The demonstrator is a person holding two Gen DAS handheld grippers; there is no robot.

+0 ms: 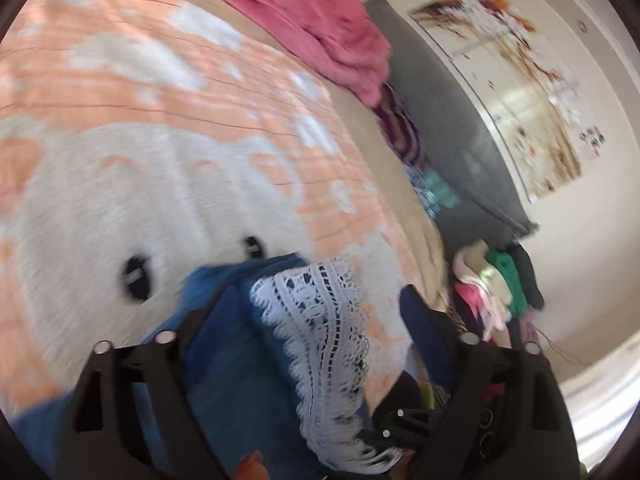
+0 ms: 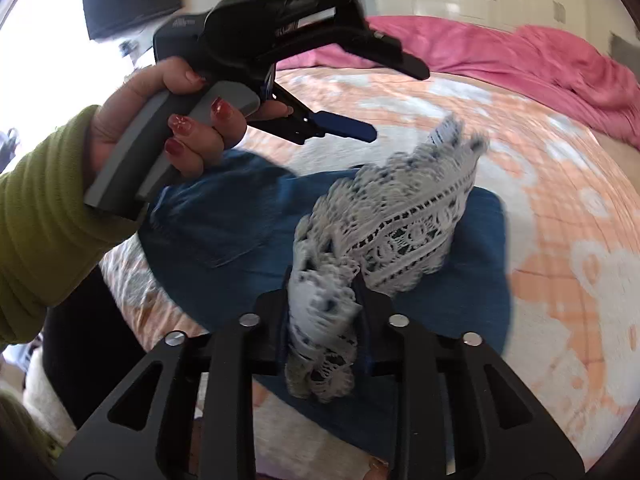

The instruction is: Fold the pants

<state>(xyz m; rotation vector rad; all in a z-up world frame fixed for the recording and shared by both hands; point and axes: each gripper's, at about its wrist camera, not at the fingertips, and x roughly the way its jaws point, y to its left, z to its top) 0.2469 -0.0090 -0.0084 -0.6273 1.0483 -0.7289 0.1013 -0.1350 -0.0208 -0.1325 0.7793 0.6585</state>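
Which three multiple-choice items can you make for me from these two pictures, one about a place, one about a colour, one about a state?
1. Where do the blue pants lie?
A. on the orange and white bedspread
B. on a wooden floor
C. in a drawer

2. What colour is the blanket at the far edge of the bed?
A. green
B. pink
C. black

3. How does the right tool stand?
A. wide open above bare fabric
B. shut on the white lace trim
C. shut on a hanger

Answers:
1 A, the bedspread shows all around the pants.
2 B, the bunched blanket is pink in both views.
3 B, its fingers pinch the lace trim, while the left tool hangs open with nothing in it.
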